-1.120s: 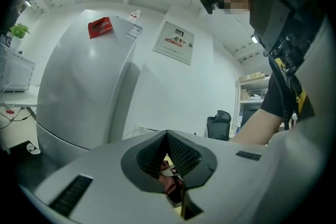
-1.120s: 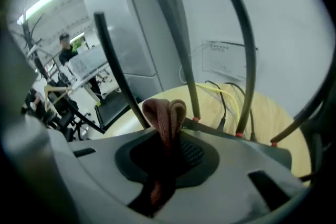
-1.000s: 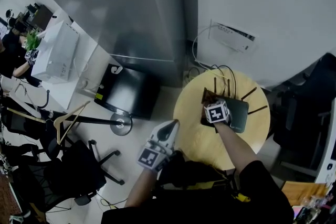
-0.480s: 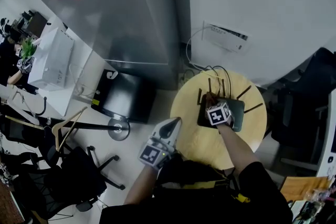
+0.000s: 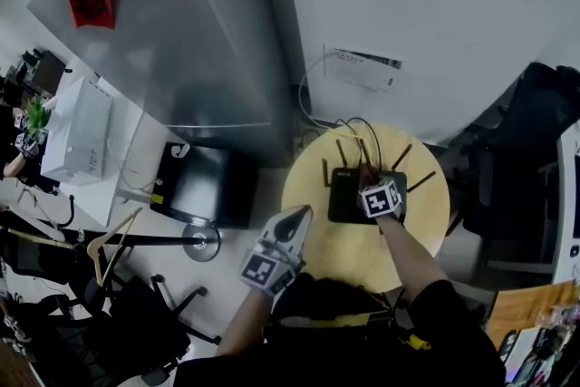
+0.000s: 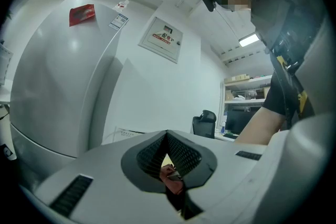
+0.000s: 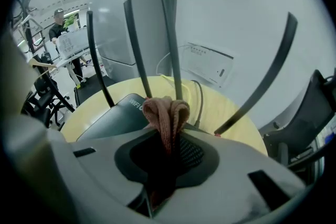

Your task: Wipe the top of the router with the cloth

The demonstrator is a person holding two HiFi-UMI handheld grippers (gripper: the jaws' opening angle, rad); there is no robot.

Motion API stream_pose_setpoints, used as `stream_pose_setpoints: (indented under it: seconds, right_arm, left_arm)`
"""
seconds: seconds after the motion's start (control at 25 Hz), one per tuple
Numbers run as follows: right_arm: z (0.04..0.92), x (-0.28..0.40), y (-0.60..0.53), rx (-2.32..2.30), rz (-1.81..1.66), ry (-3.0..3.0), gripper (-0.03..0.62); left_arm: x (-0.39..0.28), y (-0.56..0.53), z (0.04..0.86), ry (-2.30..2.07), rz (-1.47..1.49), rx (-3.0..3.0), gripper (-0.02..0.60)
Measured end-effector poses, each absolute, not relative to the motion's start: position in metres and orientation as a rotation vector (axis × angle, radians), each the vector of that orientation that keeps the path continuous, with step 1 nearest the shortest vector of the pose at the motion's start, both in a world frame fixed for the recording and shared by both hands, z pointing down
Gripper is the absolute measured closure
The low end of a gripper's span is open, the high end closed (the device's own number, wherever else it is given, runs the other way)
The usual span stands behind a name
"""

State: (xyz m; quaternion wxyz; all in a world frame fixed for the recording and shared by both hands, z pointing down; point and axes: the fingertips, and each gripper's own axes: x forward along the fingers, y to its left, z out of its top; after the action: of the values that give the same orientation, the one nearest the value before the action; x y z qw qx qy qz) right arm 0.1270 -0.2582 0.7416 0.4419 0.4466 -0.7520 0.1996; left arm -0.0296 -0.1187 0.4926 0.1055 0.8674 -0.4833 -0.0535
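Jaws of the right gripper (image 7: 167, 136) are clenched on the pink-brown cloth (image 7: 167, 112), which bulges out onto the top of the dark router (image 7: 113, 119), close to its far antennas (image 7: 171, 44). This router lies on the round yellow table (image 5: 340, 247). The left gripper (image 5: 295, 217) has its jaws pressed together, empty, beside the table's near left edge. Since one second ago, the cloth has moved from the router's left part toward the right.
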Motion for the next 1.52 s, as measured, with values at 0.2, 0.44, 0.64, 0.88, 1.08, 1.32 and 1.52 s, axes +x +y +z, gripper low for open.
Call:
stream_pose_setpoints:
  seconds: [0.2,0.44,0.64,0.88,1.08,1.32,1.52]
  right_arm:
    - [0.745,0.142,-0.257,1.138,0.563,-1.870,0.530]
    - [0.747,0.164,-0.258,1.168,0.571,-1.842,0.530]
    - [0.735,0.192,-0.255,1.242,0.564,-1.760,0.530]
    - [0.748,0.205,-0.257,1.246,0.587,-1.782,0.530]
    - [0.736,0.225,-0.256,1.290,0.541,-1.703,0.530]
    - [0.725,0.232,-0.249,1.262,0.372,-1.597,0.530]
    - [0.725,0.244,-0.243,1.302,0.382,-1.547,0.531]
  left_arm:
    - [-0.025,-0.117,0.493,-1.402,-0.141,2.576,0.588]
    - [-0.025,-0.121,0.492,-1.394,-0.126,2.584,0.588]
    - [-0.018,-0.123,0.495,-1.361,-0.119,2.595,0.587]
    - [-0.013,-0.126,0.496,-1.336,-0.110,2.601,0.588]
    - [-0.012,-0.126,0.497,-1.330,-0.100,2.604,0.588]
    - [-0.017,-0.121,0.495,-1.347,-0.125,2.594,0.588]
    - [-0.016,-0.115,0.499,-1.317,-0.075,2.591,0.588]
